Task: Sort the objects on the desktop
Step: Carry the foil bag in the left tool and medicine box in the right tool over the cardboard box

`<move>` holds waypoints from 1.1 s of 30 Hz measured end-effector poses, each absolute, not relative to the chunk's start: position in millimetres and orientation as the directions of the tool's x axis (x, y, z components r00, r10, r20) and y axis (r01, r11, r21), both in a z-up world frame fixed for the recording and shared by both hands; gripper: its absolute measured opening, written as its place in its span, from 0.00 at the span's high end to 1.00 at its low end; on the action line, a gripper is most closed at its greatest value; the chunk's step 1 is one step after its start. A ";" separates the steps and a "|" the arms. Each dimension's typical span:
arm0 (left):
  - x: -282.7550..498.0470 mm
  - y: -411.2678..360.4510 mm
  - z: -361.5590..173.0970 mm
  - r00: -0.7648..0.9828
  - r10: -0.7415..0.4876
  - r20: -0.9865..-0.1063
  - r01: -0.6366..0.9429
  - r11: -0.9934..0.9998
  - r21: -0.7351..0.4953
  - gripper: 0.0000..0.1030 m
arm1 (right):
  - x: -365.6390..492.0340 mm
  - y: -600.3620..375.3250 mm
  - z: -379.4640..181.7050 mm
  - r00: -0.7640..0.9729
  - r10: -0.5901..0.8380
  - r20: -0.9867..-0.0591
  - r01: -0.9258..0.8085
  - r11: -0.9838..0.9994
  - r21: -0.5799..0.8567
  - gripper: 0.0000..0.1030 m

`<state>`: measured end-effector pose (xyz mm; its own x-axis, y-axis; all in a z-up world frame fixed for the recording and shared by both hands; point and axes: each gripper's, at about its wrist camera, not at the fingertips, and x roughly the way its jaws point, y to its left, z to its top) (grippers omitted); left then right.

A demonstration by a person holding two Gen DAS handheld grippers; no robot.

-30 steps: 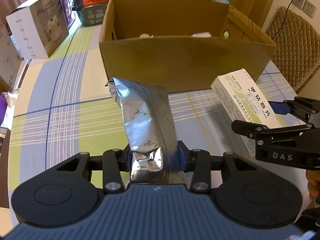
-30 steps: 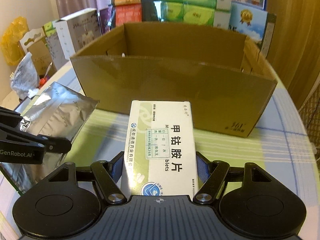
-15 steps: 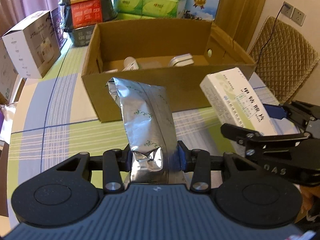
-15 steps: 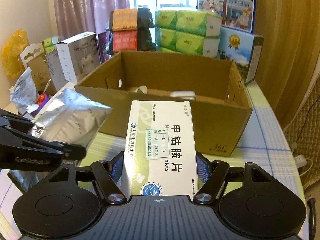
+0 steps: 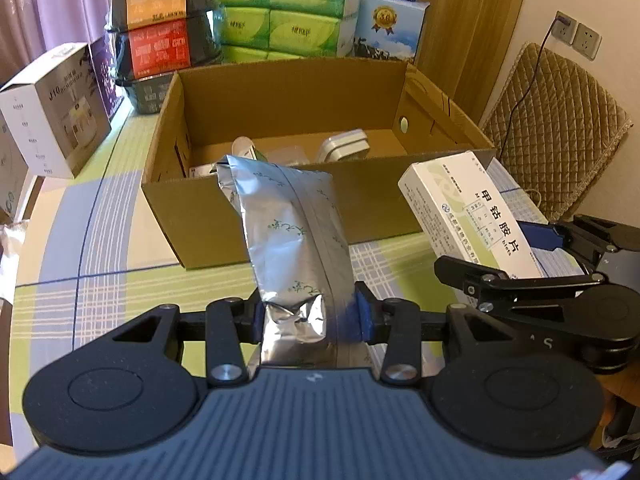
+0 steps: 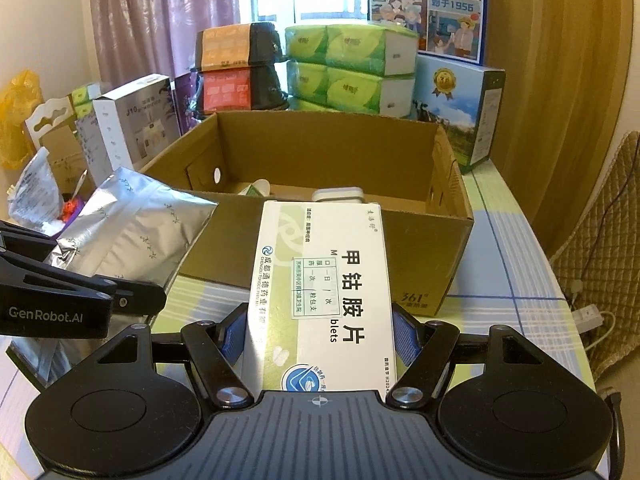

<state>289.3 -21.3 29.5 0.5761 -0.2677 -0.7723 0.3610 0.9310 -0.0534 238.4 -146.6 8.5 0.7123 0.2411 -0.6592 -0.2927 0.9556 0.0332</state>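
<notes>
Here, every place is given from the cardboard box [image 5: 280, 216].

Left claw [image 5: 310, 316]: clamped on the lower end of the silver foil pouch [image 5: 292, 240], on the near side of the box, above the bench [image 5: 80, 240].
Foil pouch: upright, leaning a little; its top edge overlaps the box's near wall in the left wrist view, so it hides part of that wall and of the contents.
Right claw [image 6: 320, 338]: clamped on the white-and-green medicine carton [image 6: 324, 296], near the box's near wall, toward its right end.
Medicine carton: held lengthwise, its far end pointing at the box, its printed face up; it covers the middle of the near wall in the right wrist view.
Box: open at the top, standing on the checked bench cloth.
Inside the box: a white flat case [image 5: 344, 146] toward the right, a small white-and-green item [image 5: 246, 148] toward the left; others too hidden to tell.
Behind the box: green tissue packs [image 5: 284, 12], orange and red packages [image 5: 160, 20], a blue carton with a medal print [image 5: 390, 28].
Left of the box: a white product box [image 5: 56, 108].
Right of the box: a quilted chair back [image 5: 560, 120], off the bench.
</notes>
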 end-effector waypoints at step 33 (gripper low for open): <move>332.9 -26.4 62.8 0.666 -0.265 -0.697 0.343 0.939 -0.029 0.64 | 280.5 -142.4 46.7 0.810 0.192 -0.553 -0.233 0.973 -0.004 0.34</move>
